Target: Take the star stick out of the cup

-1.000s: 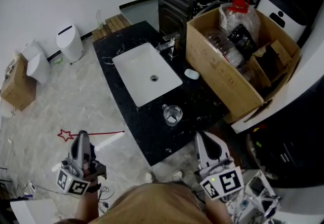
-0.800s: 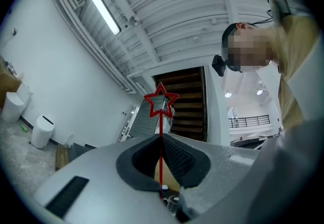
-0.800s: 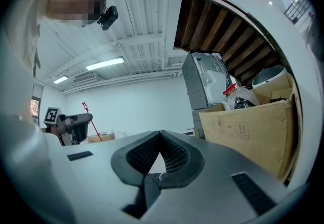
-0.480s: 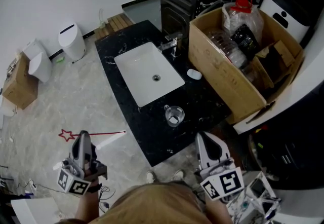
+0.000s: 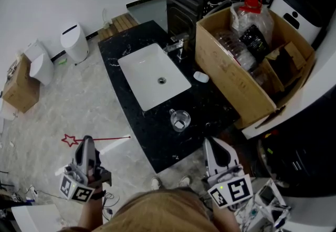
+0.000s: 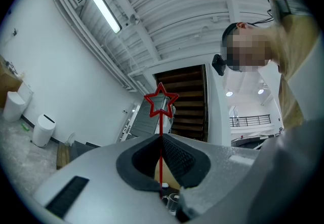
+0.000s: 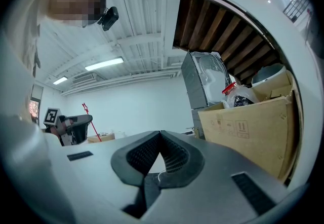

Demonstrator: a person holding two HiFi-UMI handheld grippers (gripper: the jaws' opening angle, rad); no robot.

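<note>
Star stick (image 5: 109, 137) is out of the cup (image 5: 179, 119). It hangs roughly level in the air, well to the left of the cup, past the counter (image 5: 205, 107) edge and over the floor. The star end points away from the cup and the plain end toward it. The cup stands upright on the counter, just below the sink (image 5: 140, 71) in the head view, with no stick in it.

Left gripper (image 5: 85, 140): jaws pinched on the shaft, nearer the star than the plain end. In the left gripper view the shaft runs up between the closed pads, star above them.

Right gripper (image 5: 211, 143): jaws pressed together with nothing between them, below and to the right of the cup, apart from it.

Handling (judgement): thin and light, probably plastic or wire. The long shaft may flex, and may pivot in a single pinch. It is smooth and narrow, so it could slip if the pinch eases. The open star outline looks fragile, so the hold belongs on the shaft, not the star. The removal step looks done.
</note>
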